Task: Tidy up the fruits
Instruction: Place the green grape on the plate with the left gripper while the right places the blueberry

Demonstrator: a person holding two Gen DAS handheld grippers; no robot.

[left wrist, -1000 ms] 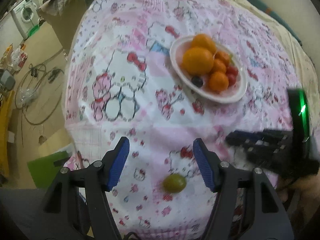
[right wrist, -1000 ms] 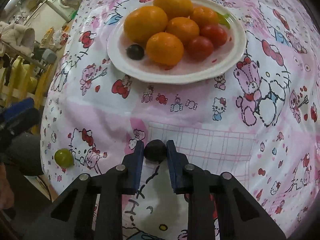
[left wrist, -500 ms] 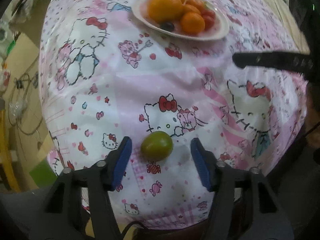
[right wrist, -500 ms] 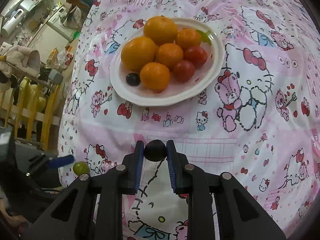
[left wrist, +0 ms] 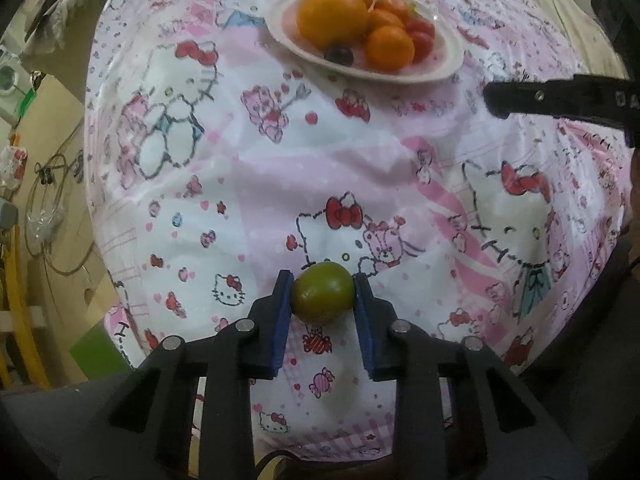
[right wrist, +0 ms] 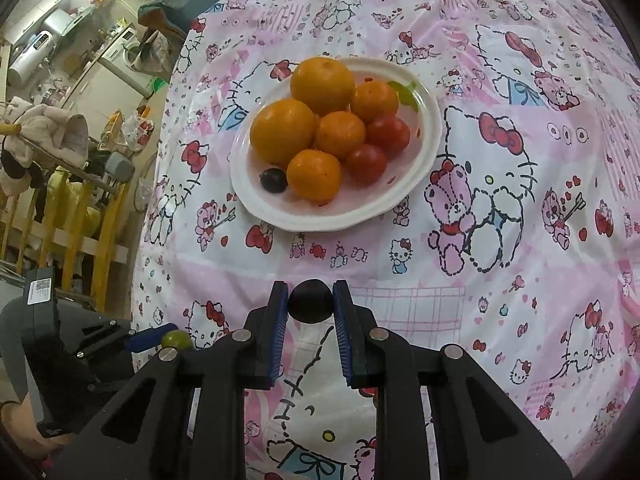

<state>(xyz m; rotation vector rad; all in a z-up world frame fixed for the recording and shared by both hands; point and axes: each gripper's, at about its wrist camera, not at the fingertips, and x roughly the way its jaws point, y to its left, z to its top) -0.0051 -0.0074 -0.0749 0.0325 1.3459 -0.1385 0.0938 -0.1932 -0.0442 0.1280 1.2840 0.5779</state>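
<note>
- My left gripper [left wrist: 322, 300] has its blue pads pressed against both sides of a small green fruit [left wrist: 322, 298], close to the near edge of the table, well apart from the plate.
- My right gripper [right wrist: 310, 306] is clamped on a small dark round fruit [right wrist: 311, 306], held between its ribbed blue pads over the middle of the cloth, on the near side of the plate.
- The white plate [right wrist: 430, 136] sits toward the far edge and already carries a heap of oranges [right wrist: 283, 131], two red tomatoes [right wrist: 367, 163], one more dark berry [right wrist: 273, 180] at its near-left rim, and a green bit at the far rim that I cannot identify.
- I judge the step in hand to be the carry: both last loose pieces are gripped, neither is on the plate yet.
- Next I would bring each fruit over a bare patch of plate, low, and release gently; the near rim by the dark berry looks the freest spot.
- The green fruit is smooth and slightly glossy, oval, likely firm; the dark one is matte and nearly spherical, so both could roll once let go.
- The tablecloth [left wrist: 240, 184] is thin printed plastic-looking sheet, wrinkled and shiny, likely slippery.
</note>
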